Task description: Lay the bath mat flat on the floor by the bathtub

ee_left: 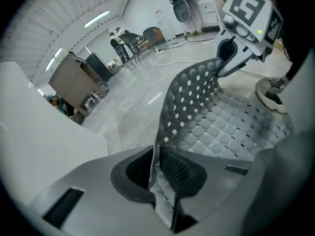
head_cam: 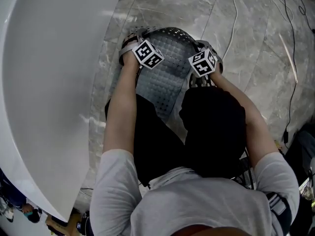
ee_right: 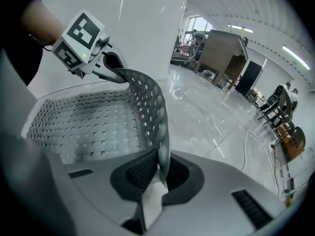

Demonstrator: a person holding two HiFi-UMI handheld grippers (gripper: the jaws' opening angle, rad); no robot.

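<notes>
A grey perforated bath mat (head_cam: 165, 65) hangs between both grippers over the marble floor beside the white bathtub (head_cam: 49, 82). My left gripper (head_cam: 132, 47) is shut on the mat's far left corner, and the mat edge (ee_left: 189, 97) runs upright from its jaws. My right gripper (head_cam: 209, 53) is shut on the far right corner, where the mat (ee_right: 147, 102) curls up out of the jaws. The mat's far edge is lifted and the rest slopes down toward the person. In each gripper view the other gripper (ee_left: 236, 48) (ee_right: 101, 58) shows across the mat.
The tub's curved wall (ee_right: 142, 28) stands left of the mat. Cables (head_cam: 290, 58) trail over the floor (head_cam: 256, 38) at right. A shoe (ee_left: 273, 92) rests by the mat's near edge. People and furniture (ee_left: 123, 41) stand far off.
</notes>
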